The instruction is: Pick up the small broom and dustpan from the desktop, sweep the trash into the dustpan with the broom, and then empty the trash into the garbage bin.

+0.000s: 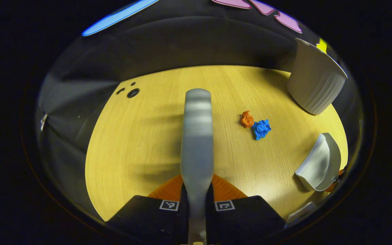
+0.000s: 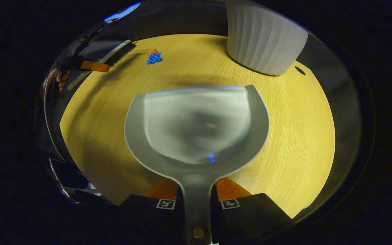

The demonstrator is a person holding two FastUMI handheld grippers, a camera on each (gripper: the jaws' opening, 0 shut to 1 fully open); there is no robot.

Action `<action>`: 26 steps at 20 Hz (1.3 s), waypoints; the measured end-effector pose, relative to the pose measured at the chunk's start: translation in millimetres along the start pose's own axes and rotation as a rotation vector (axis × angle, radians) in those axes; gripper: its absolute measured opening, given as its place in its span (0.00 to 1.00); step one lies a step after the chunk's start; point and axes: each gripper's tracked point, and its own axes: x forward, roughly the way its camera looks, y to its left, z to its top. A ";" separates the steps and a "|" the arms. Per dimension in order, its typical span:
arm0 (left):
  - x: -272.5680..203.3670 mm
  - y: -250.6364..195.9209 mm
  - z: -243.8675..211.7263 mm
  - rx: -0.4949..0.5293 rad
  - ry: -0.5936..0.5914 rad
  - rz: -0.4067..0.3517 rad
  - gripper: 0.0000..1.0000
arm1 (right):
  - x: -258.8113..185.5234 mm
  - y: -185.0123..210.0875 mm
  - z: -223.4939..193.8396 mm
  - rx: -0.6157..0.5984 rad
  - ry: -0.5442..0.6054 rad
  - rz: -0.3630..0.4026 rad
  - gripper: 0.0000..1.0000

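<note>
My left gripper (image 1: 197,189) is shut on the handle of the small grey broom (image 1: 196,132), whose head reaches out over the yellow wooden table (image 1: 141,143). To the right of the broom head lie an orange paper ball (image 1: 247,119) and a blue paper ball (image 1: 261,129), touching each other. My right gripper (image 2: 196,190) is shut on the handle of the grey dustpan (image 2: 197,126), held just over the table with its mouth facing away. The dustpan (image 1: 318,163) also appears at the right edge of the left gripper view. Far off in the right gripper view are the broom (image 2: 117,52) and the paper balls (image 2: 154,58).
A white ribbed garbage bin (image 1: 315,81) stands at the table's far right edge, close ahead of the dustpan in the right gripper view (image 2: 264,41). A dark cable hole (image 1: 133,92) is set in the table's far left. A hand (image 2: 58,80) holds the left gripper.
</note>
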 end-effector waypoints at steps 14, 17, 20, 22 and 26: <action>35.1 -109.4 15.1 0.528 0.118 -0.203 0.24 | -3.4 -17.3 -2.1 -0.087 0.011 0.043 0.33; 23.3 -144.3 -3.0 0.507 0.152 -0.261 0.24 | -3.3 -18.6 -2.6 -0.104 0.013 0.047 0.33; 10.3 -177.0 -21.6 0.508 0.189 -0.340 0.24 | -3.0 -19.2 -3.2 -0.118 0.011 0.053 0.33; 0.3 -197.8 -32.5 0.544 0.211 -0.381 0.25 | -2.5 -18.5 -3.3 -0.131 0.008 0.056 0.33; -24.8 -227.3 -51.6 0.651 0.270 -0.467 0.25 | -1.4 -19.5 -4.2 -0.153 0.005 0.059 0.33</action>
